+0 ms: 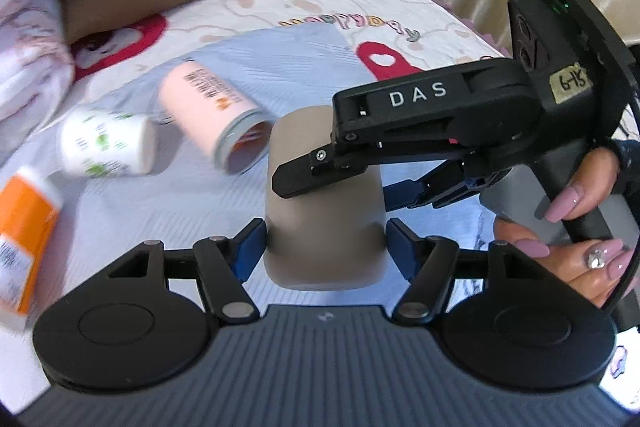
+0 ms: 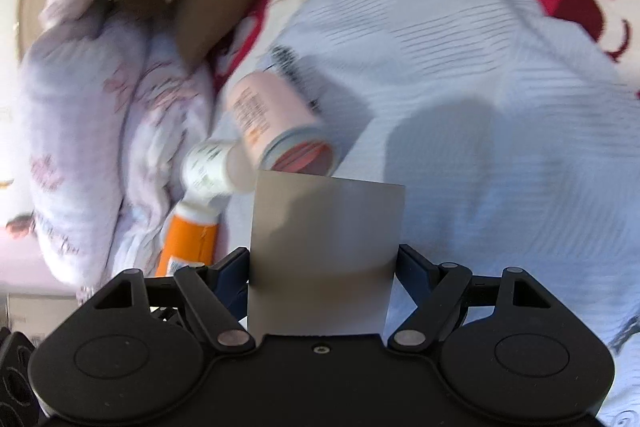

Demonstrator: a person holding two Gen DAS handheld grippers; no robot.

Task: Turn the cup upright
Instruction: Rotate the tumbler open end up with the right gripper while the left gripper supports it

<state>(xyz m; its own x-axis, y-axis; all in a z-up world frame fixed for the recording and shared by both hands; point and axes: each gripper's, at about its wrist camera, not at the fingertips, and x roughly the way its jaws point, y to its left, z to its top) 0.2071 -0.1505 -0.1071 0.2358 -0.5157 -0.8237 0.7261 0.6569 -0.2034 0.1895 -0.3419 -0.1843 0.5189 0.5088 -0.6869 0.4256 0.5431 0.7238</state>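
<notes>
The left gripper [image 1: 326,247] was closed on the grey-brown cup [image 1: 326,211], its 2 blue pads [image 1: 250,245] pressed against the cup's sides low down. The right gripper [image 1: 340,183] held the same cup from the right, one black finger lying across its front; in the right wrist view its jaws clamped the cup [image 2: 324,251] on both sides. The cup was held between the 2 tools above the pale blue cloth [image 1: 280,67]; the views did not show which end was up. White letters "DAS" [image 1: 418,95] ran along the right tool, and a tan sticker [image 1: 570,85] carried handwriting too unclear to read. A hand [image 1: 580,227] with long pink nails held its handle. Behind the cup lay a pink can [image 1: 216,111] on its side with unreadable print, a white container [image 1: 106,143] with green marks, and an orange tube [image 1: 24,247].
</notes>
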